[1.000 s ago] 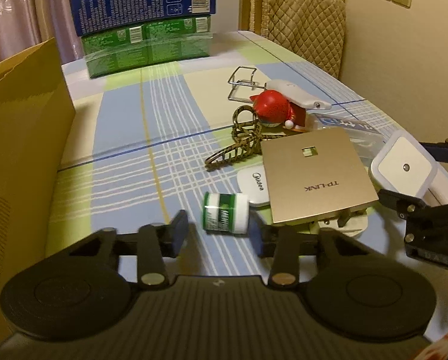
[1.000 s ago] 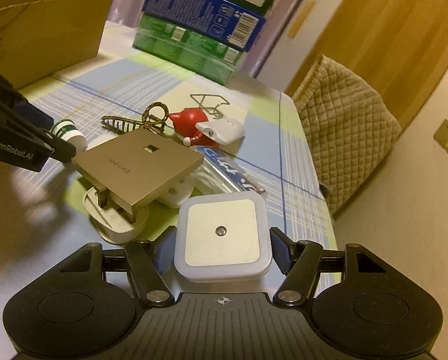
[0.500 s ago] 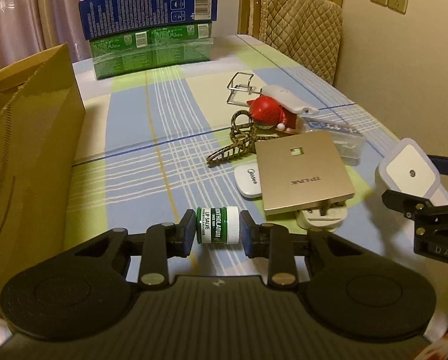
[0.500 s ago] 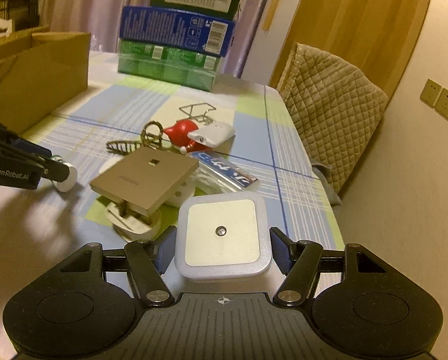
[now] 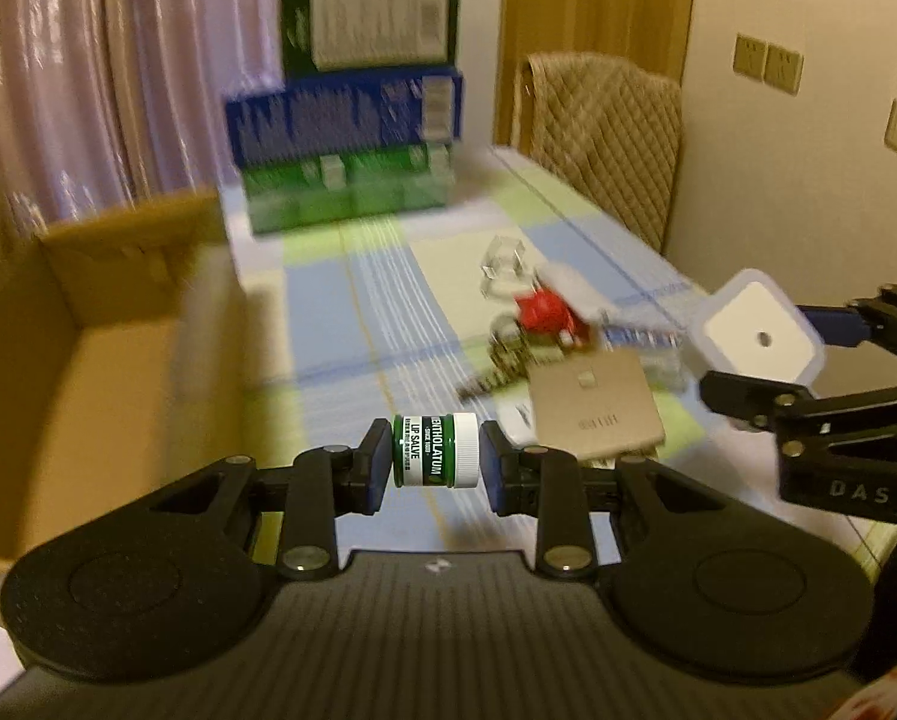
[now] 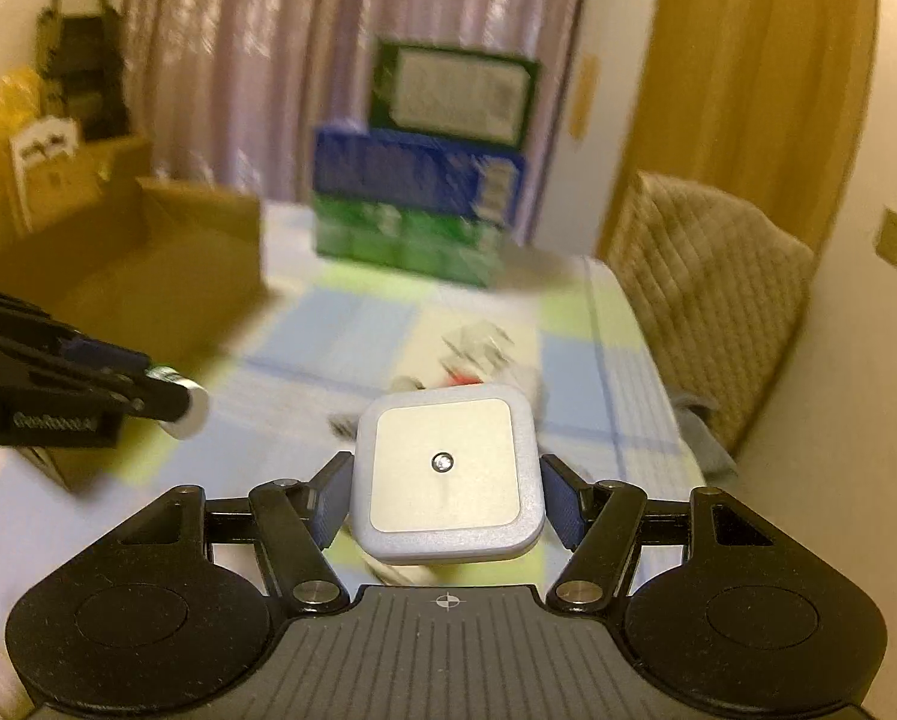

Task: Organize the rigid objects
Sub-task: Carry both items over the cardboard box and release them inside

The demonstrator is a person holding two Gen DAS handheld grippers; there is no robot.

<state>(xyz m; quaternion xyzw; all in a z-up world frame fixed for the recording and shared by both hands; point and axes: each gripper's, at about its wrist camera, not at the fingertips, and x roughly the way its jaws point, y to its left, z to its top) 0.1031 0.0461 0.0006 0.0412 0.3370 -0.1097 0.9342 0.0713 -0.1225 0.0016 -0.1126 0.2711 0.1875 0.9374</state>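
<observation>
My left gripper (image 5: 435, 451) is shut on a small green-and-white lip salve jar (image 5: 435, 451) and holds it above the table, right of the open cardboard box (image 5: 76, 372). My right gripper (image 6: 445, 474) is shut on a square white night light (image 6: 445, 474), also lifted; it shows in the left wrist view (image 5: 754, 333) too. The left gripper and the jar's end (image 6: 187, 411) show at the left of the right wrist view. A gold TP-Link panel (image 5: 592, 405), a red toy (image 5: 544, 312) and a hair claw (image 5: 496, 369) lie on the tablecloth.
Stacked green and blue boxes (image 5: 352, 138) stand at the far end of the table. A quilted chair (image 5: 604, 138) is at the far right. The cardboard box (image 6: 142, 264) fills the table's left side. The wall runs along the right edge.
Both grippers have risen from the table with their objects. The left gripper closed on the jar and moved up and left toward the box. The views are blurred from motion.
</observation>
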